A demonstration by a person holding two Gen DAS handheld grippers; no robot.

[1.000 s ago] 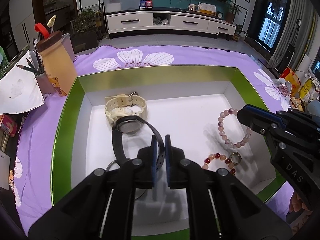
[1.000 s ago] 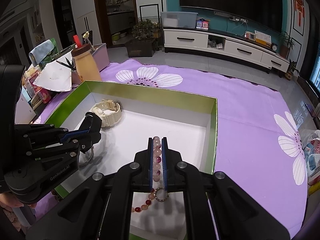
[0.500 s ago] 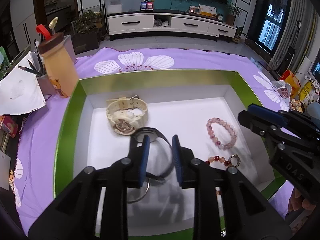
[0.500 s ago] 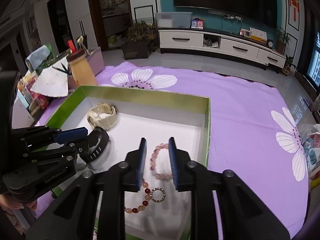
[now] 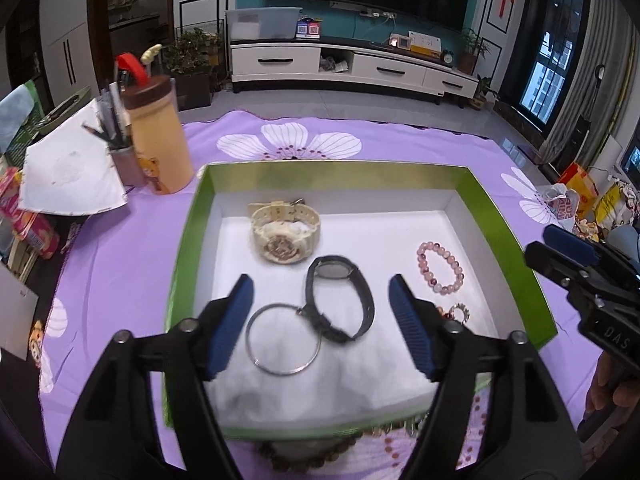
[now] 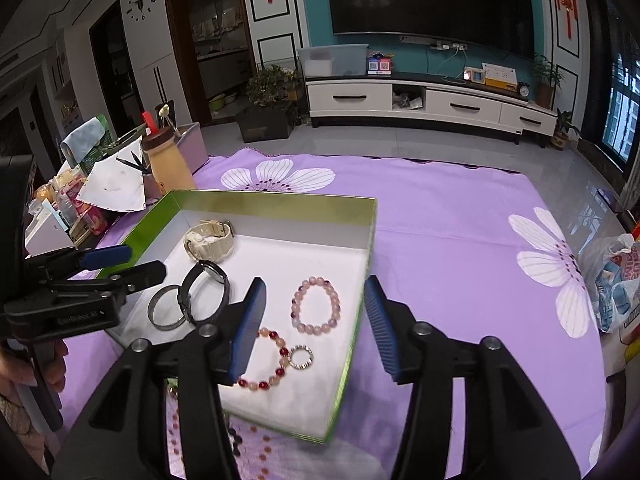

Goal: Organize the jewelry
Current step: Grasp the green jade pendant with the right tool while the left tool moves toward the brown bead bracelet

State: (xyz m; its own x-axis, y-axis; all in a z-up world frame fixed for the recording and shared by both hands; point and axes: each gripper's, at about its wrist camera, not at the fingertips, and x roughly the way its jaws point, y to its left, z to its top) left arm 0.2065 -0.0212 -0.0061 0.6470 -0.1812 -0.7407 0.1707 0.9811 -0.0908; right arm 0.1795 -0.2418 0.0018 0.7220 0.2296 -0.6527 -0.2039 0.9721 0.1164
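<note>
A purple cloth (image 6: 440,240) printed with white flowers covers the table, and on it sits a shallow green box (image 5: 516,248) with a white floor. Nearest in the left wrist view, a string of brown beads (image 5: 296,458) lies on the cloth just outside the box's front wall. Inside, a thin metal bangle (image 5: 283,339) lies touching a black watch (image 5: 340,300); further back rests a cream watch (image 5: 285,232). On the right side of the box are a red and peach bead bracelet (image 6: 269,360) with a small silver ring (image 6: 301,357) just beside it, and beyond them a pink bead bracelet (image 6: 316,305), apart from both.

Past the box's left corner stand an orange bottle (image 5: 158,140) with a brown lid, a pen holder (image 5: 120,148) and a white sheet of paper (image 5: 68,176). Beyond the table lies a tiled floor, then a white TV cabinet (image 6: 432,106) under a dark screen on a teal wall, with potted plants (image 6: 268,88) to its left.

The left gripper (image 5: 321,326) is spread wide and holds nothing; it hovers over the bangle and black watch. The right gripper (image 6: 316,326) is likewise wide apart and empty, poised over the pink bead bracelet.
</note>
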